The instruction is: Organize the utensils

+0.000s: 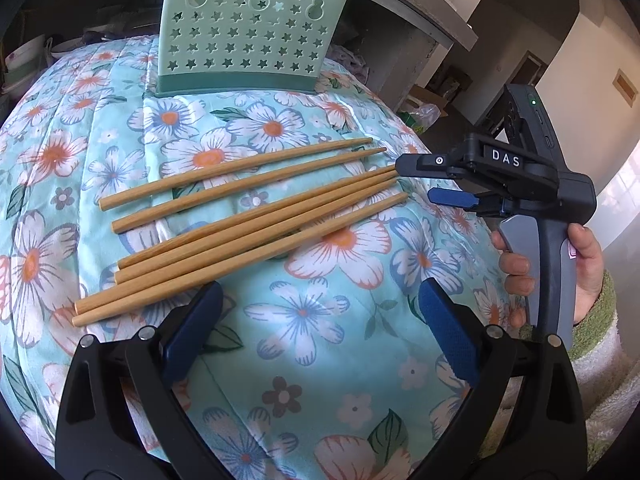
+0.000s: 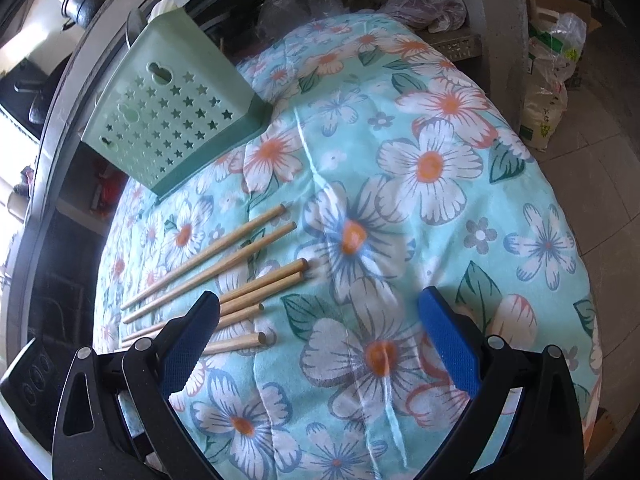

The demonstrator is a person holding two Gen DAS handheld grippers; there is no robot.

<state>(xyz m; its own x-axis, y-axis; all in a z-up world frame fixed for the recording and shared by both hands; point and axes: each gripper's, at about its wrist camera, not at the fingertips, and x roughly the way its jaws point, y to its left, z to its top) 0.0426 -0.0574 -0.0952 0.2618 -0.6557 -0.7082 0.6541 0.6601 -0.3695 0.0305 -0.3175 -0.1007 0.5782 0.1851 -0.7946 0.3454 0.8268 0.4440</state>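
**Six chopsticks wait on the flowery cloth**

Six long wooden chopsticks (image 1: 248,220) lie side by side on a soft blue-green cloth with big white and orange flowers (image 1: 304,344). In the left wrist view they sit in the middle of the frame, slanting up to the right. Two lie a little apart from the other four.

A light green plastic holder with star-shaped holes (image 1: 248,28) stands on the cloth at the top of that frame, well apart from the chopsticks.

The left gripper (image 1: 320,328) is at the bottom, with its blue pads wide apart and nothing between them.

The right gripper (image 1: 416,180) comes in from the right side, held by a hand (image 1: 560,264). Its tips are just beside the thin ends of the chopsticks. In the right wrist view its blue pads (image 2: 448,344) are wide apart too, holding nothing.
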